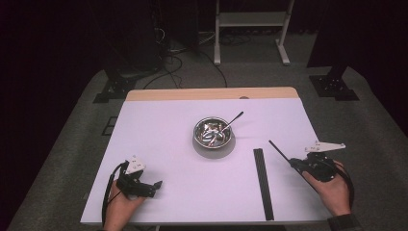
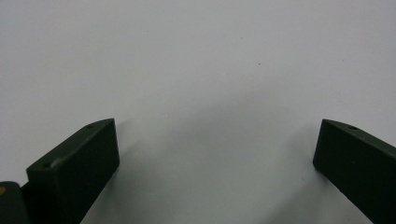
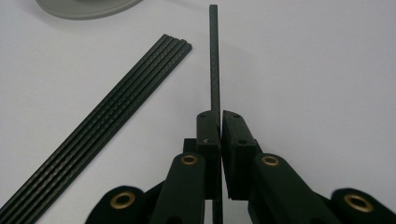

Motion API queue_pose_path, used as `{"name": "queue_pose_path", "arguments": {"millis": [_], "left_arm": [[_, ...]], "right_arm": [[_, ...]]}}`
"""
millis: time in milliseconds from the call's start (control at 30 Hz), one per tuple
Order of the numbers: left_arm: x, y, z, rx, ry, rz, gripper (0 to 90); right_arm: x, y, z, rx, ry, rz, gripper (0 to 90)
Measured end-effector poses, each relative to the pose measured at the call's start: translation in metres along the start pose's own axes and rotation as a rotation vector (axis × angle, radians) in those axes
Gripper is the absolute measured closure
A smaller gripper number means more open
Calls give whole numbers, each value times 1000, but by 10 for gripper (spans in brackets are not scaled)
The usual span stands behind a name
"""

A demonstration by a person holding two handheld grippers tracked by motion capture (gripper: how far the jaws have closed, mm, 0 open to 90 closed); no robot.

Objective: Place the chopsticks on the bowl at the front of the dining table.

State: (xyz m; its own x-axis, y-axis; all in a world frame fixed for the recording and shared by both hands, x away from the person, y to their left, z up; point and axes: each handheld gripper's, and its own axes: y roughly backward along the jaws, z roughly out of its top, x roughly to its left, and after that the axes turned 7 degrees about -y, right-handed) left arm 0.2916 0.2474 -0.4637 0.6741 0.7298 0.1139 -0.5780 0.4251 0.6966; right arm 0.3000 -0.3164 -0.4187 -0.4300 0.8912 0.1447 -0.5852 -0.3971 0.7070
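Observation:
My right gripper is shut on a thin black rod that sticks out ahead of the jaws, pointing toward the bowl. In the high view the right gripper sits at the table's right side with the rod angled up-left. A bundle of several black rods lies flat on the white table, left of that gripper, also in the right gripper view. A steel bowl with a spoon stands mid-table. My left gripper rests near the front left, jaws wide apart over bare table.
The table's far edge is a wooden strip. Beyond it stand a white frame, cables and dark stands on grey floor. The bowl's base rim shows at the top left of the right gripper view.

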Motion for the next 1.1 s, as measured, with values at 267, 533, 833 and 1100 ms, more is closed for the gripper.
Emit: {"name": "queue_pose_path", "arguments": {"millis": [267, 533, 833, 1100], "left_arm": [[0, 0, 0, -1, 0, 0, 0], [0, 0, 0, 0, 0, 0, 0], [0, 0, 0, 0, -1, 0, 0], [0, 0, 0, 0, -2, 0, 0]], "right_arm": [[-1, 8, 7, -24, -5, 7, 853], [3, 8, 16, -34, 6, 22, 853], [13, 4, 28, -37, 33, 40, 853], [20, -2, 37, -37, 51, 57, 853]]}}
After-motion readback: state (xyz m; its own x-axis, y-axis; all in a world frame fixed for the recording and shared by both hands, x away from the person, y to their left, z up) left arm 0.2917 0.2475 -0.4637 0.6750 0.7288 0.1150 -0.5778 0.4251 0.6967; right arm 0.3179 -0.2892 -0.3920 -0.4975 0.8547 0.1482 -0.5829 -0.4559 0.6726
